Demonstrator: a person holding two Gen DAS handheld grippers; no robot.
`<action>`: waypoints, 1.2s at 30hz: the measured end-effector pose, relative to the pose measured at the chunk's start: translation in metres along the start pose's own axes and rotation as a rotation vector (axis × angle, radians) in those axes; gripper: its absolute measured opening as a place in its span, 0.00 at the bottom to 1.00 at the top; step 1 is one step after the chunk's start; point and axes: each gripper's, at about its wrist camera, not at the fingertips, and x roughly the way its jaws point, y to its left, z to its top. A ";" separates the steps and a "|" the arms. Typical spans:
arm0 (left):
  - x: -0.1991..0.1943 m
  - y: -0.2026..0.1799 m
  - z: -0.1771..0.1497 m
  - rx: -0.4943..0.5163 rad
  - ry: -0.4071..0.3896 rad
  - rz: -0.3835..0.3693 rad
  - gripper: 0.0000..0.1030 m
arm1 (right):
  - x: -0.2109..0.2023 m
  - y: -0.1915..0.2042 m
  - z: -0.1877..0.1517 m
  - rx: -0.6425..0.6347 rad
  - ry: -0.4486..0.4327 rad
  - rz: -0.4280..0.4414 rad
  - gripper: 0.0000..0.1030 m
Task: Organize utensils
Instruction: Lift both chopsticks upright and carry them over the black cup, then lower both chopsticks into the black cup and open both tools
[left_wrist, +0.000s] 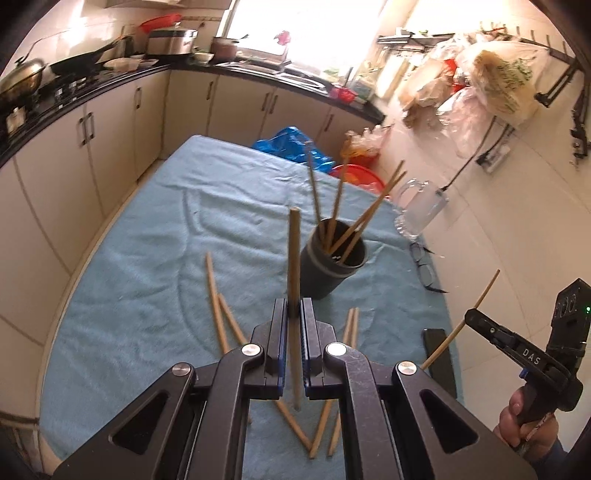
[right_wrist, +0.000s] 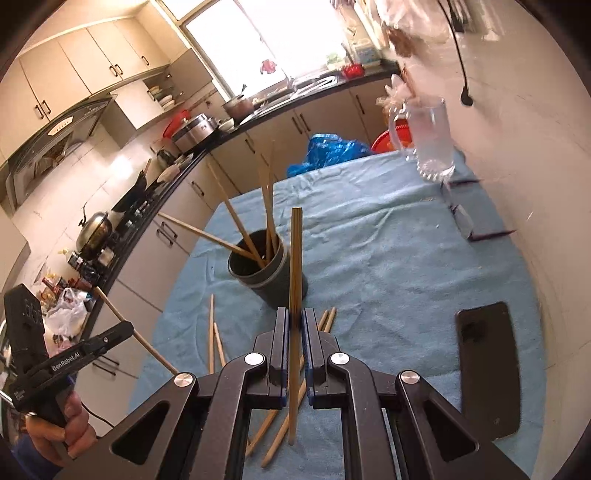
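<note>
In the left wrist view the left tongs (left_wrist: 294, 314) sit at lower centre, pinched narrow on one chopstick (left_wrist: 293, 258) that stands nearly upright between the pads. The dark cup (left_wrist: 332, 264) is just right of centre on the blue towel (left_wrist: 147, 258) over the tabletop, with four or so chopsticks leaning out of it. More loose chopsticks (left_wrist: 216, 299) lie on the towel below and left of the cup. At the lower right edge the right tongs (left_wrist: 476, 319) also pinch a chopstick, tilted. An empty glass mug (left_wrist: 421, 206) stands upper right of the cup.

In the right wrist view the right tongs (right_wrist: 294, 317) are at lower centre, clamped on their chopstick (right_wrist: 295, 266); the cup (right_wrist: 267, 264) is just above and left. The left tongs (right_wrist: 127, 326) are at the lower left, and a phone (right_wrist: 487, 365) lies lower right.

To do the drop well, each stick probably needs its lower end carried over the cup's open mouth, clear of the leaning sticks, one hand at a time, before the pads let go.
</note>
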 end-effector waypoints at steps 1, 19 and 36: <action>0.001 -0.001 0.002 0.005 0.001 -0.011 0.06 | -0.003 0.001 0.001 -0.002 -0.010 -0.007 0.07; 0.001 -0.007 0.028 0.086 -0.024 -0.138 0.06 | -0.050 -0.009 0.004 0.119 -0.120 -0.134 0.07; -0.029 -0.005 0.071 0.098 -0.112 -0.180 0.06 | -0.063 0.015 0.055 0.103 -0.210 -0.116 0.07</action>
